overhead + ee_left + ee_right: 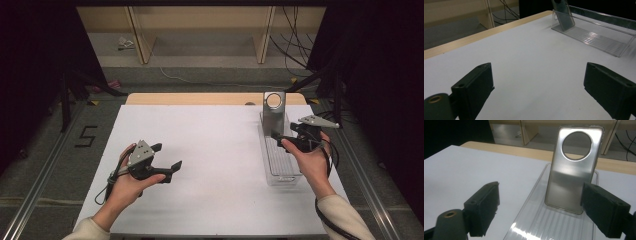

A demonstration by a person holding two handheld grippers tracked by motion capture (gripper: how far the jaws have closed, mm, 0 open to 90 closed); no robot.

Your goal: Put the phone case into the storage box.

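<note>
Phone case [571,167], silver-grey with a large round camera hole near its top, stands nearly upright at the far end of a clear ribbed plastic tray [541,222]. It leans back a little against the tray's far wall, with its lower edge resting on the ribbed floor. From above, the tray [282,165] lies lengthwise on the right side of the white table [210,150], close to the right edge, and the case [274,112] rises from its far end.

The right gripper [289,140] hovers above the tray, just this side of the case, held in the person's right hand [312,162]. In the right gripper view its two black jaws stand spread wide, with nothing between them; the right-hand jaw overlaps the case's lower corner in the picture, though it seems to sit nearer the camera and not to touch the case.

The left gripper [167,157] sits well apart from the tray, over the left half of the table, gripped by the left hand [131,182]. Its jaws are also spread wide and empty, pointing across the bare white surface toward the tray [596,40] and the lower part of the case [564,17], seen far off in the left gripper view. A light wooden edge [200,98] borders the table's far side.
</note>
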